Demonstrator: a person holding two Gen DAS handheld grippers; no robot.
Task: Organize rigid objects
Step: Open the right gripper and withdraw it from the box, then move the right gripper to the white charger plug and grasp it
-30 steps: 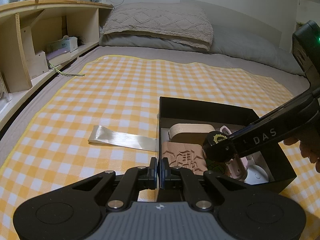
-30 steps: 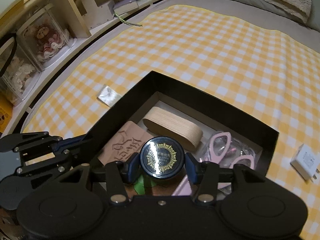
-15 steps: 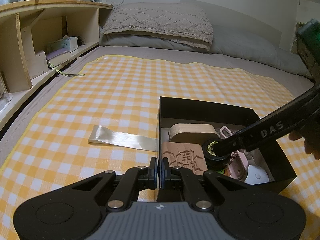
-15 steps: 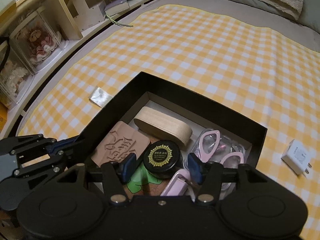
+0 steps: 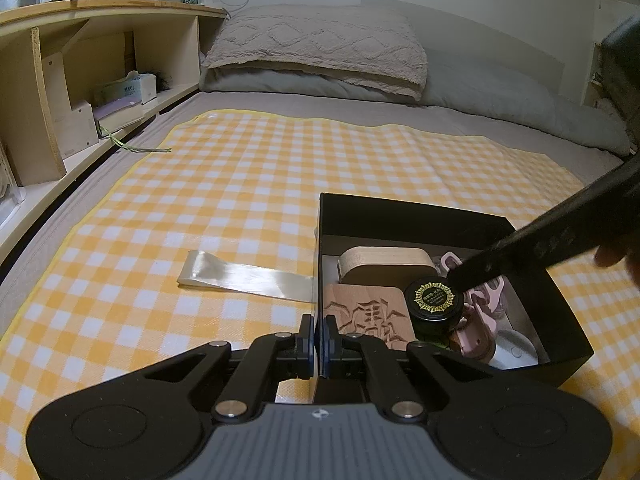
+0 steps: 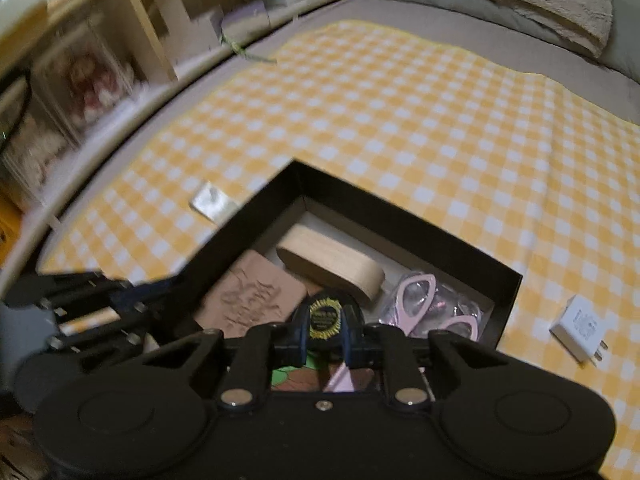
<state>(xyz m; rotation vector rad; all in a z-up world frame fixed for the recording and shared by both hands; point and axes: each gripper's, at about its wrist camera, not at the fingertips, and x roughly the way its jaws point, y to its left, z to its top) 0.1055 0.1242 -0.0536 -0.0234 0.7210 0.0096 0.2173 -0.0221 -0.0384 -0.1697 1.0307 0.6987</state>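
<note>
Now right gripper (image 6: 325, 338) lifted off black jar (image 5: 434, 305), jar left in box (image 5: 400, 214).

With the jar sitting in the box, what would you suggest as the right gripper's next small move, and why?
Probably swing the right gripper rightward toward the white charger. The black jar rests inside the black box, free of the fingers, while the charger lies outside on the checked cloth. The left gripper clamps the box's wall, steadying it.
</note>
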